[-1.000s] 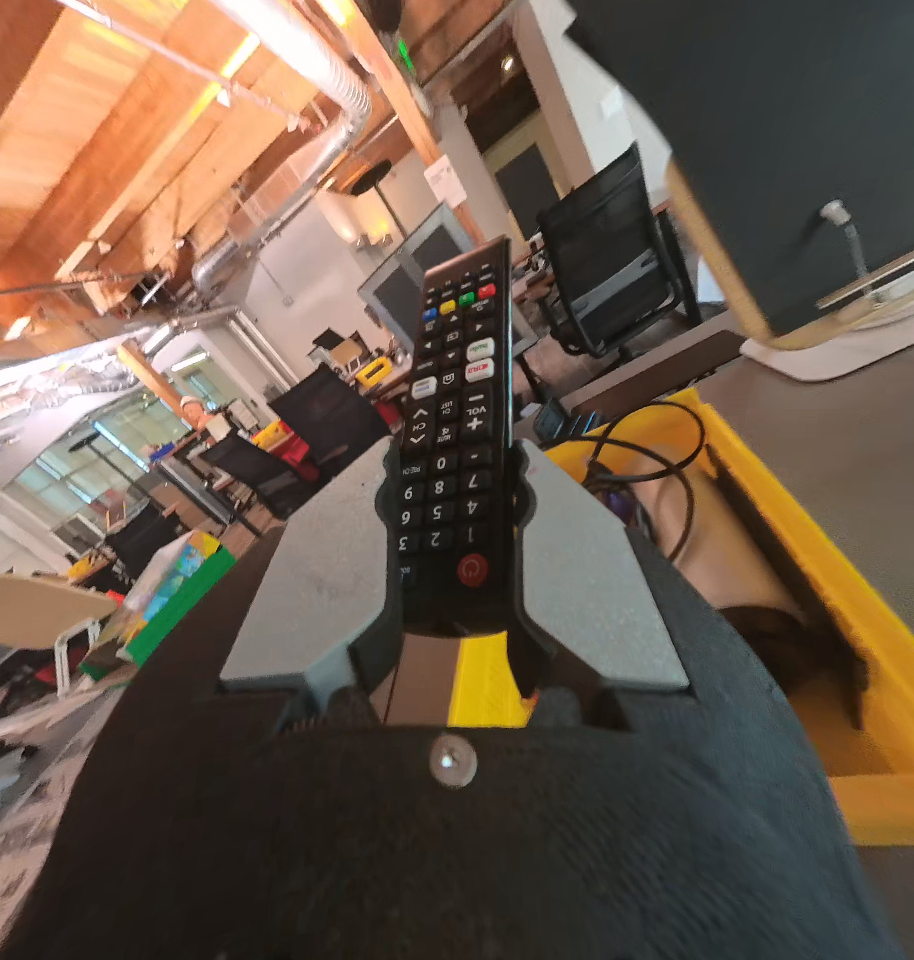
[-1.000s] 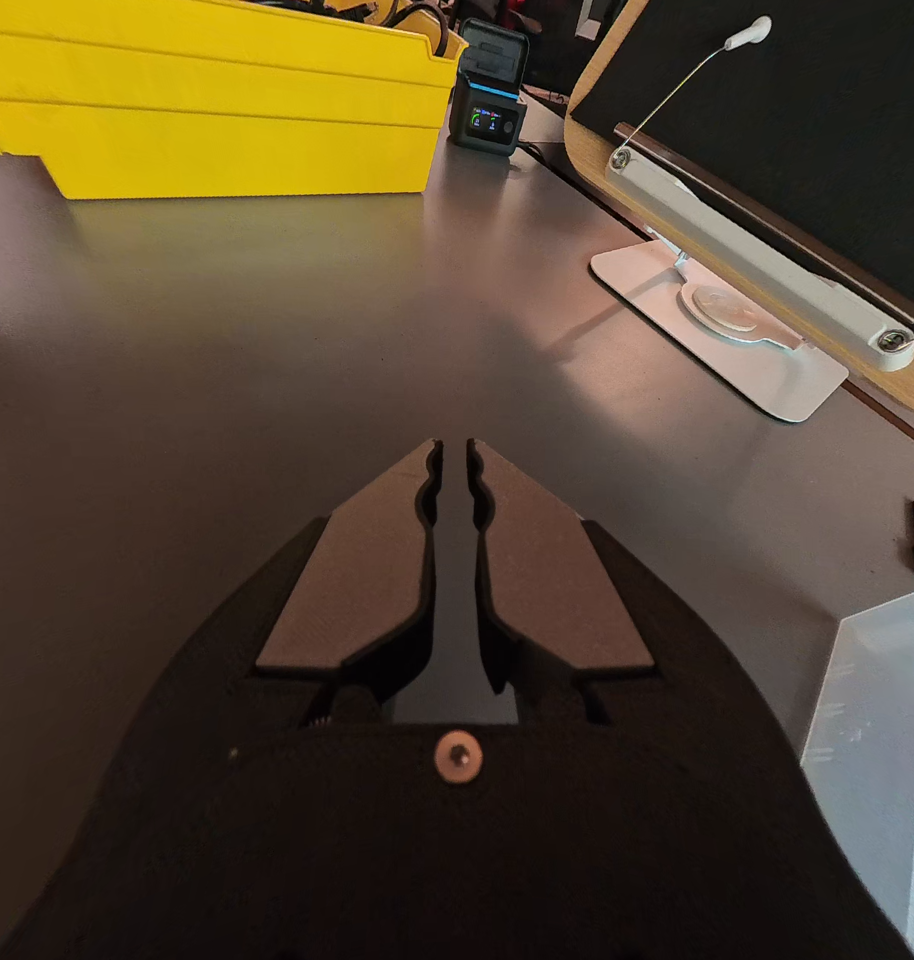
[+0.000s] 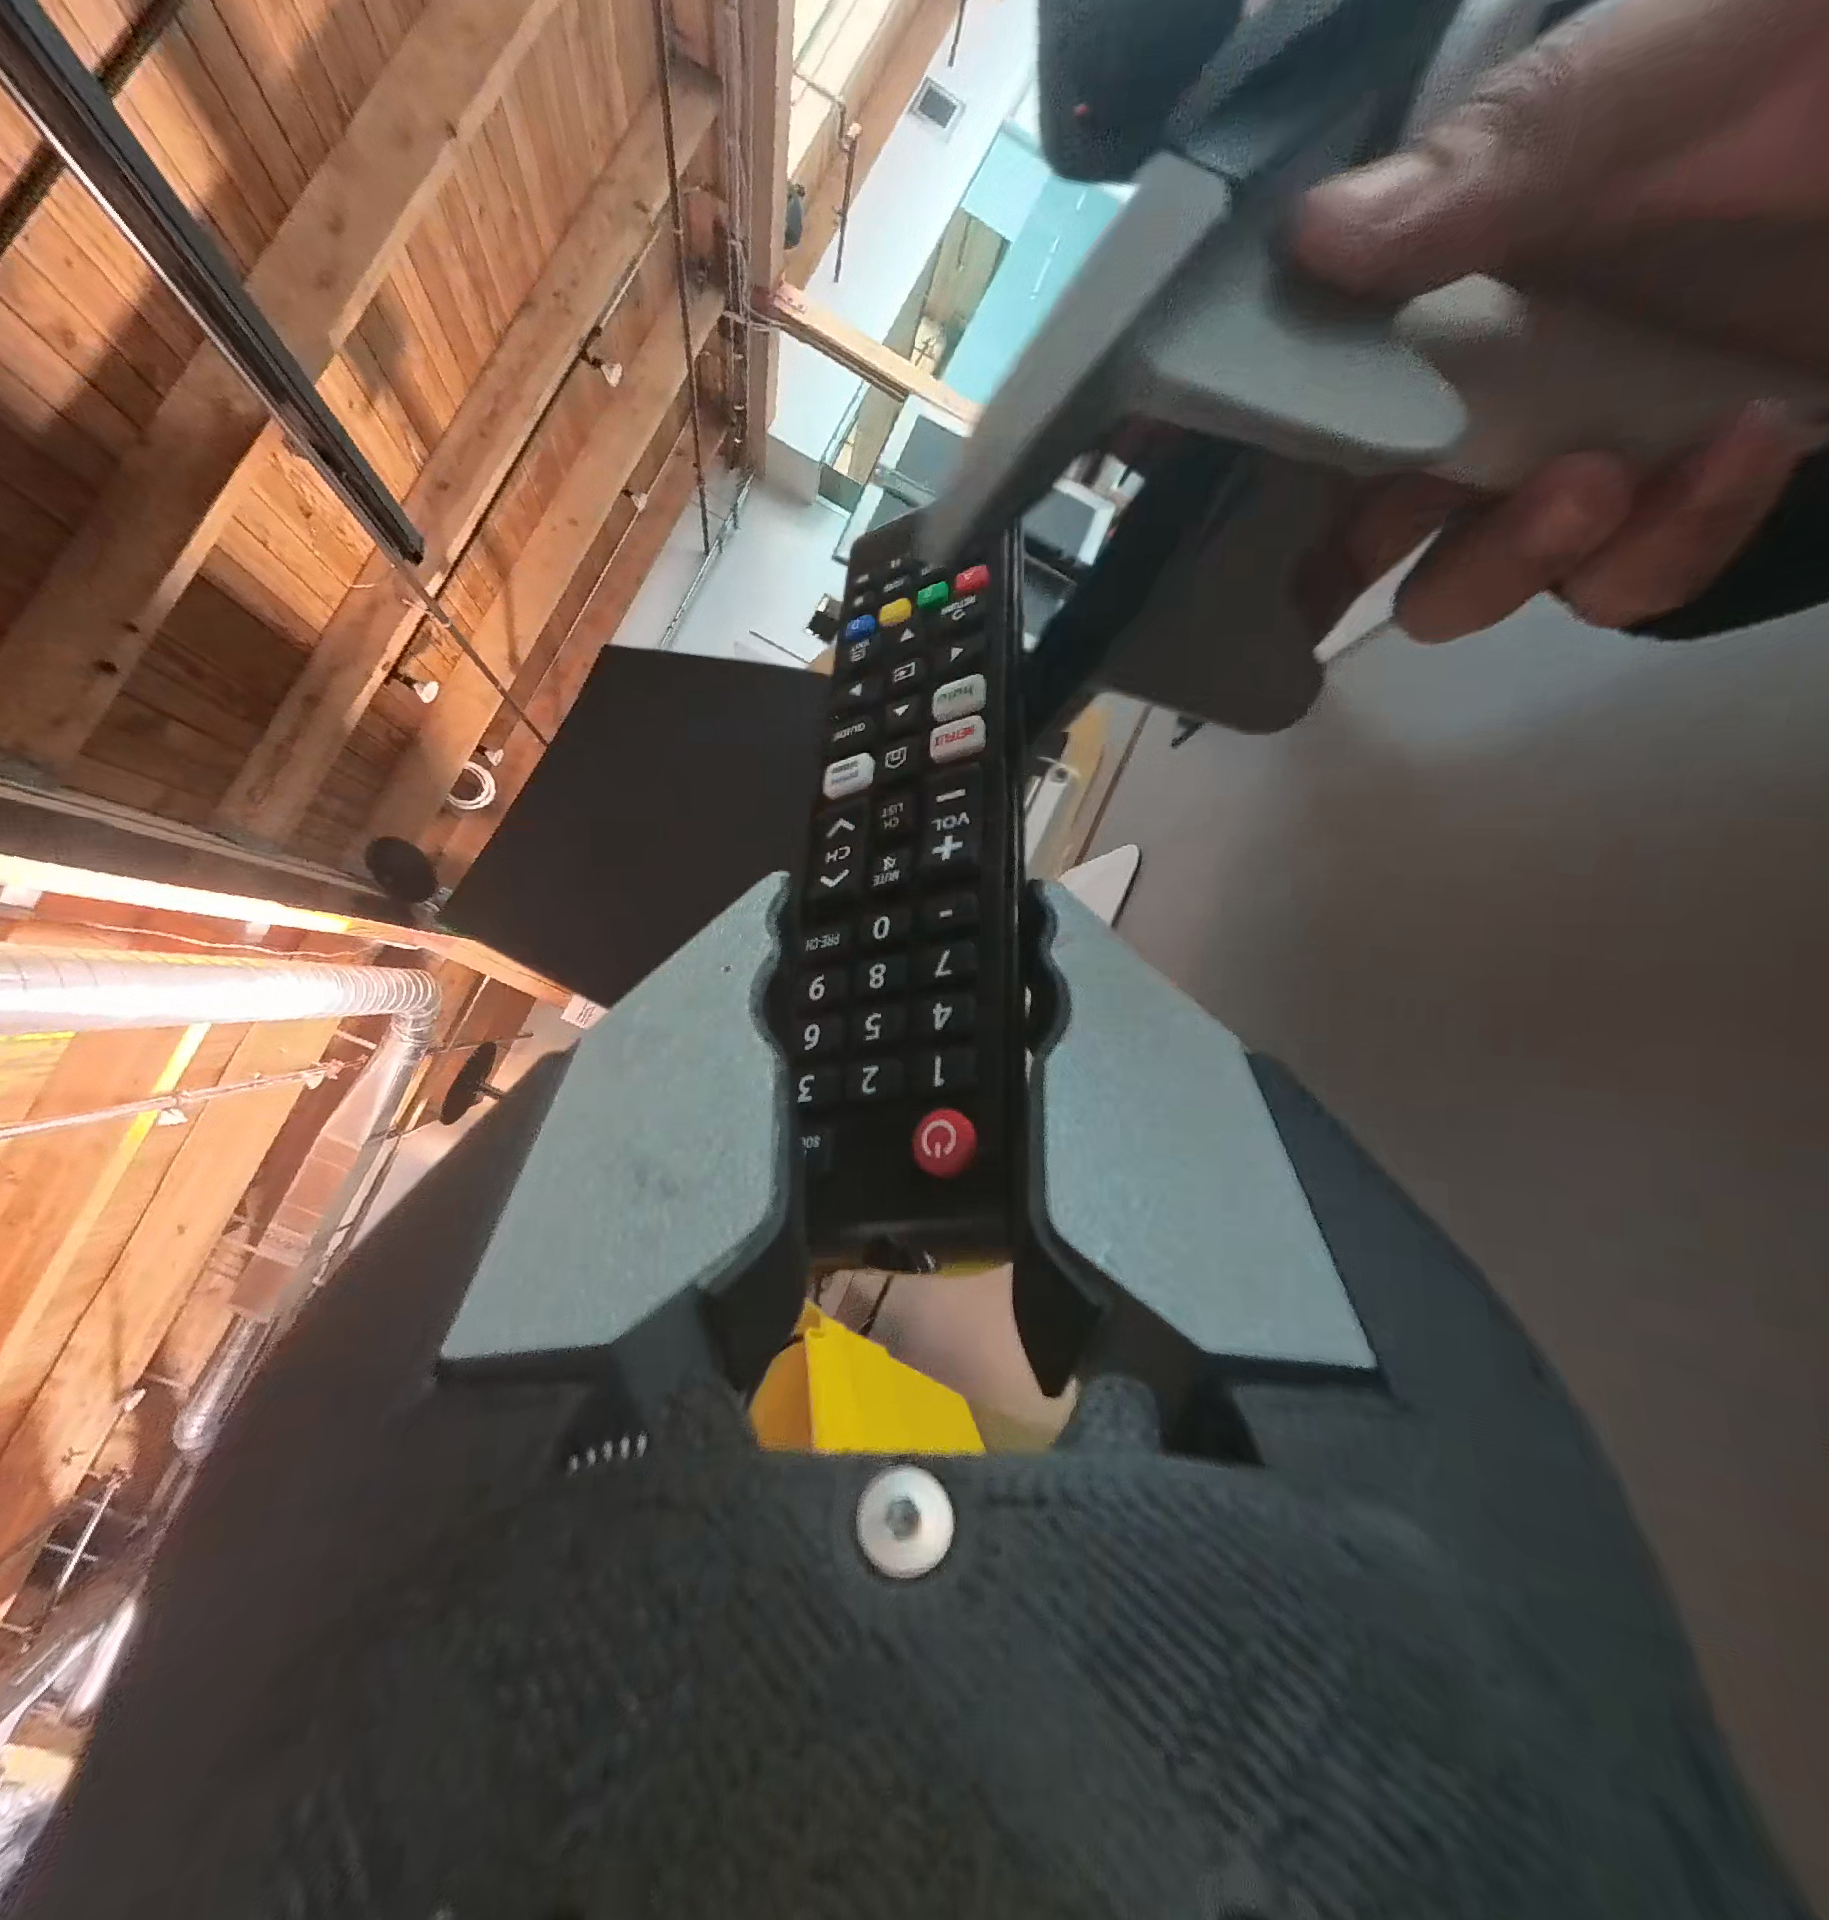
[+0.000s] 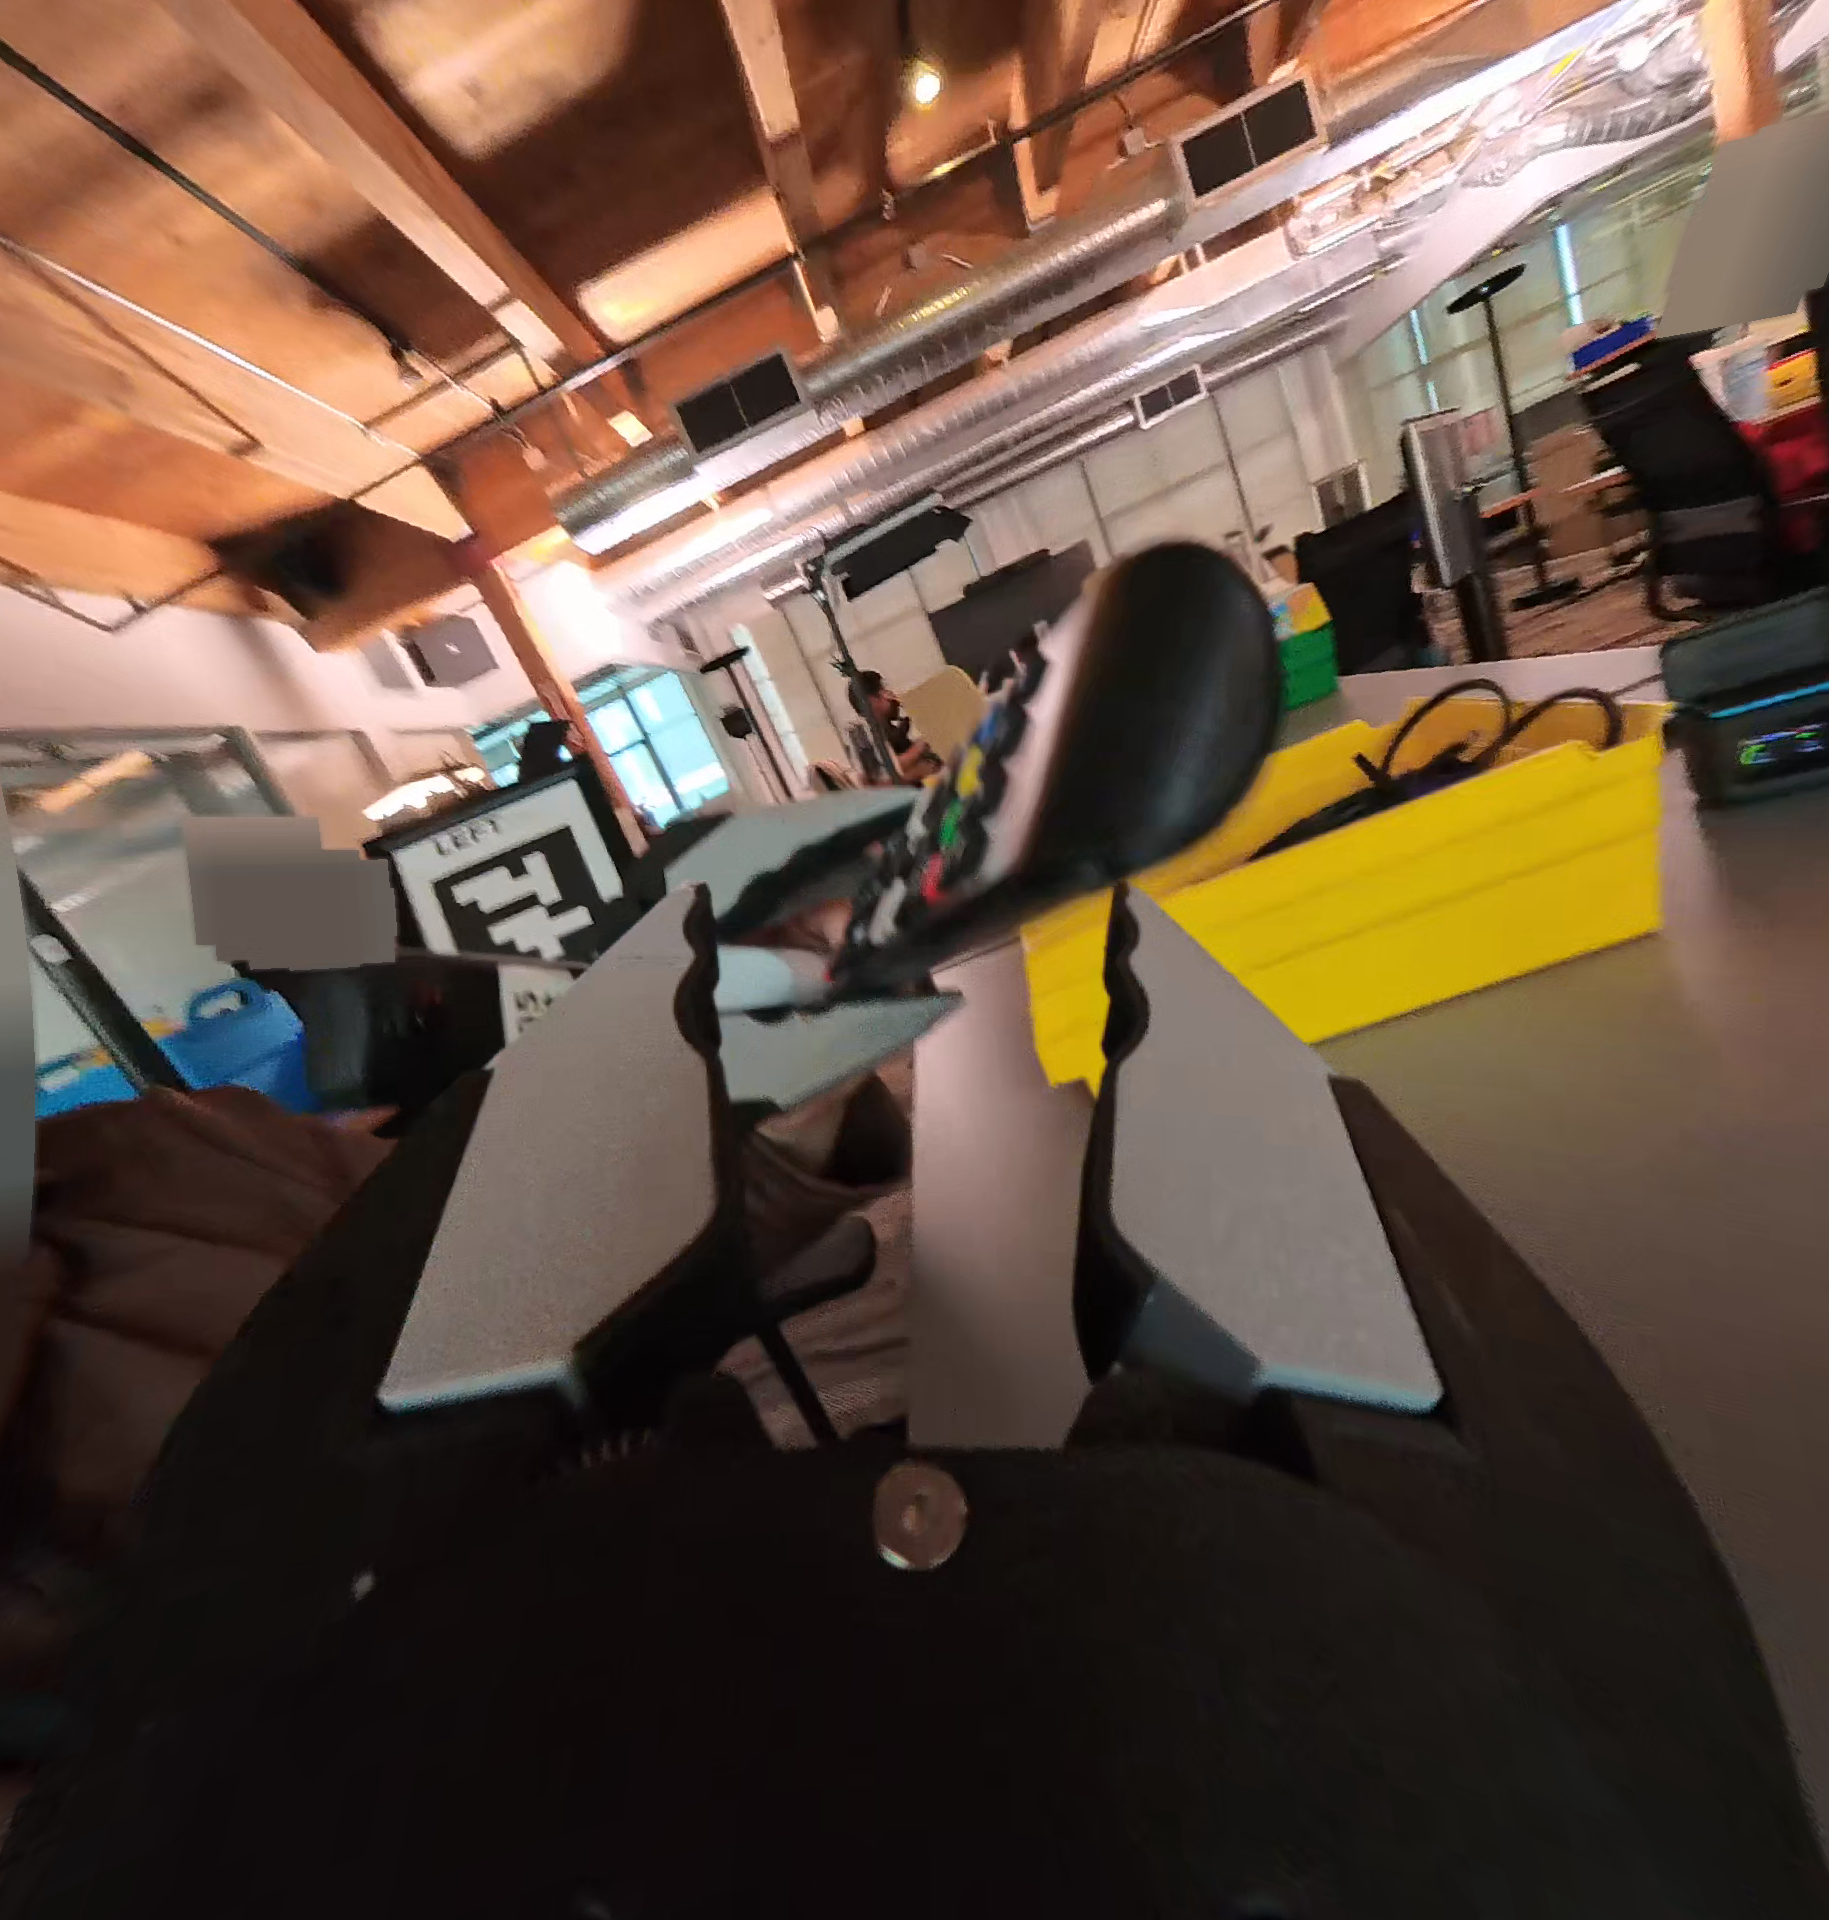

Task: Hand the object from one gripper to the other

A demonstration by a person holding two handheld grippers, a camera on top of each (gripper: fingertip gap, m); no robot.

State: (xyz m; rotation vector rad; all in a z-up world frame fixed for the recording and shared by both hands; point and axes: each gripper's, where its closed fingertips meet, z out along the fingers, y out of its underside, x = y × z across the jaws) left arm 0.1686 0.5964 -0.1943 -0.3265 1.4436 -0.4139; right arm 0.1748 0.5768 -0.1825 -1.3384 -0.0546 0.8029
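Table (image 4: 1616, 1195): a wide grey-brown surface was seen below and to the right of both grippers; nothing of the task rested on it.
Yellow bin (image 4: 1409, 894): it was set on the table beyond the right gripper, with dark cables lying in it; a corner of it was also glimpsed through the gap behind the left gripper's fingers.
Left gripper (image 3: 905, 914): it was clenched on the lower half of the remote, one grey finger pressed to each long edge, the power-button end lying deepest between them.
Right gripper (image 4: 910, 935): it was held spread wide, with nothing between its fingers (image 4: 598, 1122); in the left wrist view it was seen from the side, gripped by a hand (image 3: 1616, 260), one finger lying across the far end of the remote. Whether that finger touched the remote could not be told.
Remote (image 3: 910, 810): it was held in the air, clear of the table, buttons toward the left wrist camera; its free end was pointed at the right gripper. In the right wrist view it was blurred, and sat just beyond and above the opened fingertips.
Step in hand: the approach for the handover was judged to be under way, with the receiving grasp not yet made.
Next move: the spread fingers would need to be brought around the free end, one on each side, and closed firmly before the left gripper's hold was let go.
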